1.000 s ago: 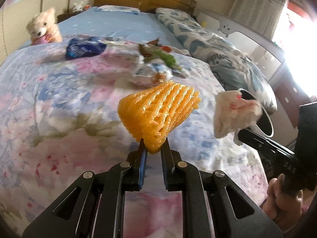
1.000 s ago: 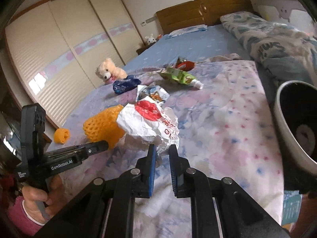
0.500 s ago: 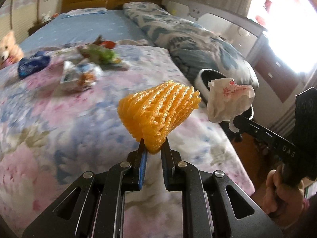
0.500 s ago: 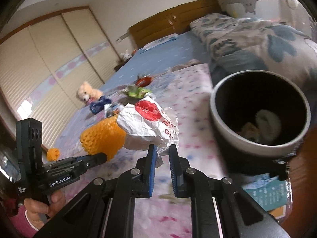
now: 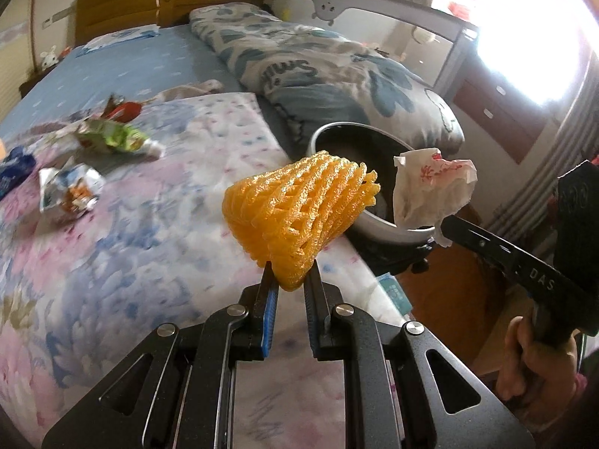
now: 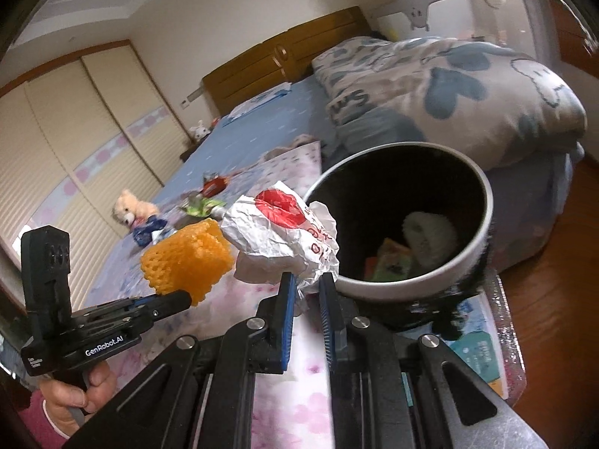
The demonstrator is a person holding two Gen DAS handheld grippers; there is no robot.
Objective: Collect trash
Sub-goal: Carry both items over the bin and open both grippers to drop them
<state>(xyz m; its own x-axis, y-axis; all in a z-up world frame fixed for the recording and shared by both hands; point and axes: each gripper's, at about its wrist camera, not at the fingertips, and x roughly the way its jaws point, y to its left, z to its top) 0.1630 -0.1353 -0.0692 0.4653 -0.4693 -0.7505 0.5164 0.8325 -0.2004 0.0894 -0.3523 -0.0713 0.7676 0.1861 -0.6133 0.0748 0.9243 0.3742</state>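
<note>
1. Orange foam fruit net pinched at its tip by left gripper, held off the bed for dumping.
2. Crumpled white paper wrapper with red print clamped in right gripper, near rim of round black-lined bin at bed's foot edge.
3. Wrappers remain mid-bed.

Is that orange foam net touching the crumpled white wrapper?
Apart. In the left wrist view, the bin's dark inside shows between the orange foam net and the crumpled white wrapper; each hangs from its own gripper.

Both wrist views close, angled down; share bin, bed.
</note>
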